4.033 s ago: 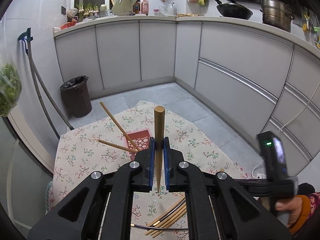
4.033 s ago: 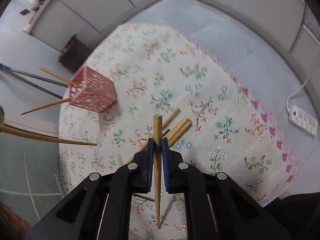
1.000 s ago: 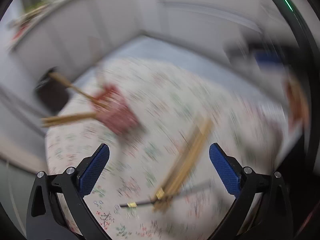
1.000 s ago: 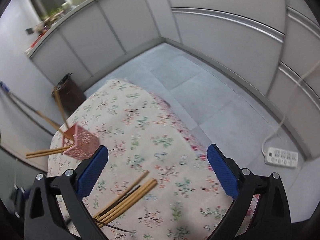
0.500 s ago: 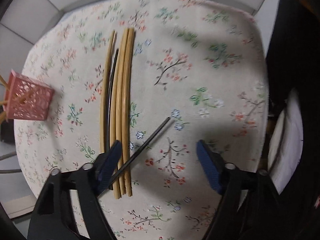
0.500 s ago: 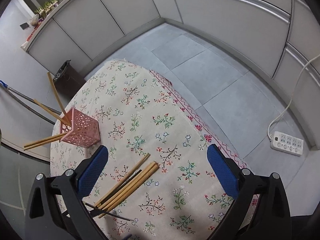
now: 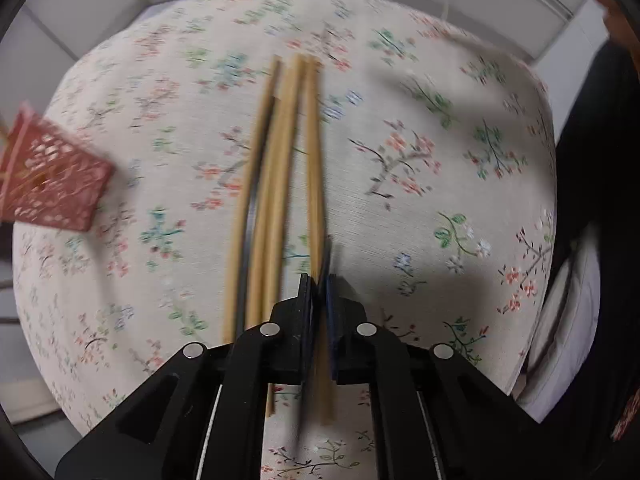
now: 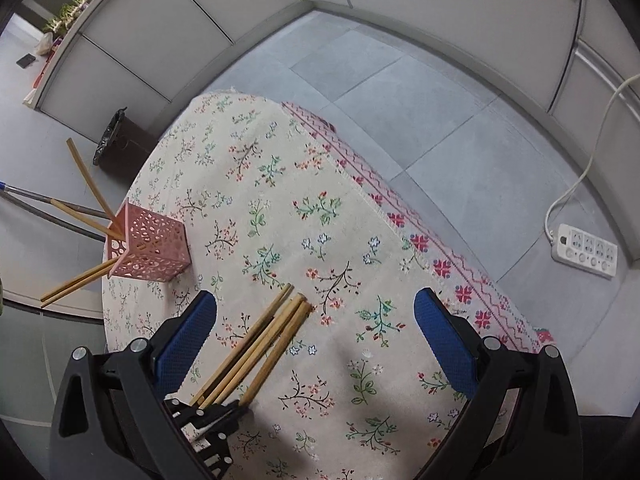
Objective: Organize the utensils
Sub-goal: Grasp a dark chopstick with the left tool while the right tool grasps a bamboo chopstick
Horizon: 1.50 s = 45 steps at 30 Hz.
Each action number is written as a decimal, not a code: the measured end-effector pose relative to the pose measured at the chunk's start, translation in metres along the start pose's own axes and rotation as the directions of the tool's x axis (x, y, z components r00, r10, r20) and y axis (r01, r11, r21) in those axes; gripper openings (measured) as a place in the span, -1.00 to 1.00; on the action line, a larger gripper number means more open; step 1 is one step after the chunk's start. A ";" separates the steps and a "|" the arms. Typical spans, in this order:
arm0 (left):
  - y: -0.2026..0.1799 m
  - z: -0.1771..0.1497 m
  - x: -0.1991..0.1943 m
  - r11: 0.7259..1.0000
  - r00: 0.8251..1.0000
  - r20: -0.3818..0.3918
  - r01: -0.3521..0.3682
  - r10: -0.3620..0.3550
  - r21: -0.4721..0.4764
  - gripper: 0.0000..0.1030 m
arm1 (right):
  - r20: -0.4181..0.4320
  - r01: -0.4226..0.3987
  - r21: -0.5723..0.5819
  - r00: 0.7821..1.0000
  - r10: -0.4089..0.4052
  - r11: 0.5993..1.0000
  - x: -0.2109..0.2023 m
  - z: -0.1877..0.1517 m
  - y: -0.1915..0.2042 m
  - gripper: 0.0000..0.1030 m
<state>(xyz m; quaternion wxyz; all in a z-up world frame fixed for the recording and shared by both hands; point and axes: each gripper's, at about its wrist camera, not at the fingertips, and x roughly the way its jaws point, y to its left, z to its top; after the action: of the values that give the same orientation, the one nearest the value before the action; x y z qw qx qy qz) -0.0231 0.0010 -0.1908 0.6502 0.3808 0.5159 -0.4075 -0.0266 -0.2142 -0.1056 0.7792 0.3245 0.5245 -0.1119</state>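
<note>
Grey floor tiles point(image 8: 420, 92) and pale cabinet fronts point(image 8: 248, 4) surround a table draped in a floral cloth point(image 8: 280, 208), and we look down on it from both wrists. On the floor beyond the table's far end we see a dark bin point(image 8: 120, 144), and a white power strip point(image 8: 584, 250) lies on the tiles off to the right. A pink perforated holder point(image 8: 150, 246) stands near the cloth's left edge, with several chopsticks already in it, leaning out up and to the left. A bundle of wooden chopsticks point(image 7: 276, 184) lies flat near the middle of the cloth; from our left wrist their long axis runs straight away from us, nearly parallel, with a thin dark stick among them. Our left gripper point(image 7: 319, 280) points steeply down, its jaws pressed together on the rightmost chopstick point(image 7: 314, 168) near its near end. Our right gripper point(image 8: 316, 320) hangs above the cloth with its blue pads spread wide and nothing between them.
</note>
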 end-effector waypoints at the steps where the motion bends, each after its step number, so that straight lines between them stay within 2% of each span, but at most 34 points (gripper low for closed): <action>1: 0.004 -0.001 -0.006 1.000 1.000 0.021 -0.008 0.009 -0.016 -0.87 | -0.014 -0.002 0.006 1.000 0.002 1.000 0.003 -0.001 0.000 0.87; 3: 0.012 -0.002 -0.026 0.998 0.996 0.089 -0.014 0.019 -0.060 -0.87 | -0.041 -0.009 0.012 0.999 0.009 1.000 0.009 -0.003 0.001 0.87; 5: 0.018 -0.003 -0.049 0.996 0.985 0.171 0.012 0.004 -0.092 -0.87 | -0.069 -0.013 0.015 0.998 0.014 1.000 0.017 -0.006 0.004 0.87; 8: 0.019 -0.009 -0.082 0.990 0.954 0.297 0.072 -0.034 -0.118 -0.89 | -0.102 -0.031 0.031 0.994 0.034 0.999 0.025 -0.010 0.006 0.87; 10: 0.007 -0.010 -0.090 0.987 0.945 0.325 0.085 -0.036 -0.138 -0.91 | -0.102 -0.061 0.077 0.992 0.069 0.995 0.026 -0.010 0.003 0.87; 12: -0.006 -0.006 -0.085 0.986 0.947 0.321 0.073 -0.021 -0.150 -0.92 | -0.089 -0.065 0.116 0.993 0.075 0.991 0.025 -0.007 -0.003 0.87; 16: 0.010 -0.011 -0.078 0.974 0.947 0.321 0.064 0.009 -0.217 -0.93 | -0.101 -0.071 0.129 0.991 0.085 0.989 0.032 -0.004 -0.008 0.87; 19: 0.009 -0.008 -0.094 0.970 0.929 0.369 0.064 0.027 -0.233 -0.93 | -0.128 -0.079 0.114 0.987 0.093 0.990 0.046 0.000 -0.002 0.85; 22: 0.003 -0.007 -0.113 0.974 0.910 0.411 0.045 0.053 -0.224 -0.93 | -0.158 -0.062 0.106 0.984 0.079 0.992 0.066 0.003 0.004 0.55; 24: -0.001 -0.009 -0.121 0.976 0.902 0.426 0.032 0.064 -0.214 -0.93 | -0.210 -0.057 0.107 0.975 0.079 0.993 0.077 0.000 0.004 0.21; 26: -0.004 -0.010 -0.127 0.977 0.896 0.437 0.021 0.076 -0.212 -0.93 | -0.253 -0.059 0.133 0.963 0.091 0.989 0.082 -0.007 -0.001 0.16; 28: -0.006 -0.010 -0.133 0.979 0.889 0.450 0.011 0.085 -0.205 -0.93 | -0.251 -0.050 0.142 0.964 0.085 0.989 0.082 -0.012 -0.003 0.13; 30: -0.006 -0.009 -0.137 0.979 0.882 0.463 0.005 0.092 -0.204 -0.93 | -0.220 -0.034 0.134 0.974 0.063 0.990 0.080 -0.010 -0.002 -0.08; 32: -0.004 -0.008 -0.141 0.978 0.875 0.474 0.006 0.095 -0.208 -0.93 | -0.201 -0.003 0.141 0.979 0.032 0.990 0.080 -0.009 -0.004 -0.20; 34: -0.002 -0.008 -0.141 0.977 0.874 0.477 0.005 0.099 -0.213 -0.93 | -0.210 0.015 0.143 0.978 0.016 0.990 0.084 -0.008 -0.004 -0.33; 37: 0.000 -0.009 -0.140 0.975 0.875 0.473 -0.001 0.108 -0.222 -0.93 | -0.235 0.027 0.148 0.972 0.009 0.989 0.091 -0.009 -0.007 -0.38; 45: -0.001 -0.009 -0.141 0.971 0.875 0.467 -0.018 0.131 -0.238 -0.92 | -0.227 0.085 0.122 0.972 -0.056 0.989 0.101 -0.006 0.004 -0.41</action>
<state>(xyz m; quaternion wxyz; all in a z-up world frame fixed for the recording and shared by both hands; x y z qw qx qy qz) -0.0461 0.0288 -0.0542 0.8119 0.2114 0.3667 -0.4021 0.0136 -0.1905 -0.1950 0.6881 0.3666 0.6111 -0.1368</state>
